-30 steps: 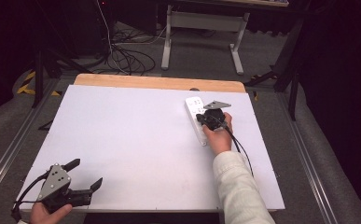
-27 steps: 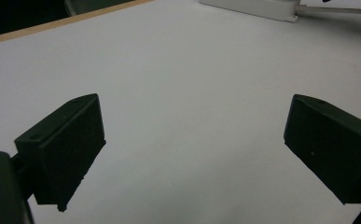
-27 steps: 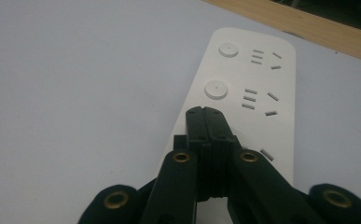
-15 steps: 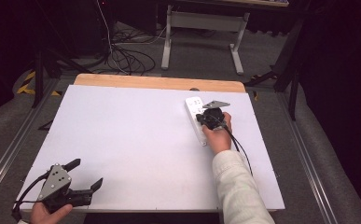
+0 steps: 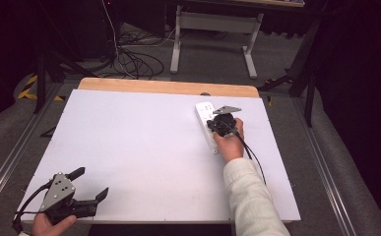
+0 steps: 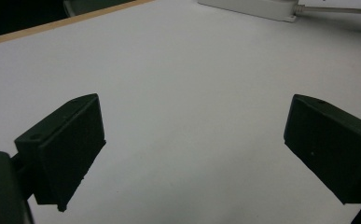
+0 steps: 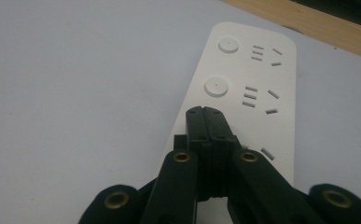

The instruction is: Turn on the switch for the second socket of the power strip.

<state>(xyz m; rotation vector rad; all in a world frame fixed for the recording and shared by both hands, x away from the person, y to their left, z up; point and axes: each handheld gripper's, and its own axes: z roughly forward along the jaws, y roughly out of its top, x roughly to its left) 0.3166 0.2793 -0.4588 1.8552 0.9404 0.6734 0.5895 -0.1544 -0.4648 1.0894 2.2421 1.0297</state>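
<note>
I am holding my right gripper [image 5: 221, 123] over the white power strip [image 5: 205, 123] at the counter's [image 5: 129, 147] far right, while my left gripper [image 5: 87, 187] is hovering, jaws apart, near its front-left corner.

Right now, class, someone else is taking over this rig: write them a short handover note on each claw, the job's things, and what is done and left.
Right claw: shut, empty, tips pressed together over the white power strip, at one of its round switch buttons.
Left claw: open, empty, idle at the table's near left corner.
Power strip: flat at the far right of the table.
Done: right claw brought to the strip.
Left: whether the button is pressed cannot be told; check it, then lift off.
</note>
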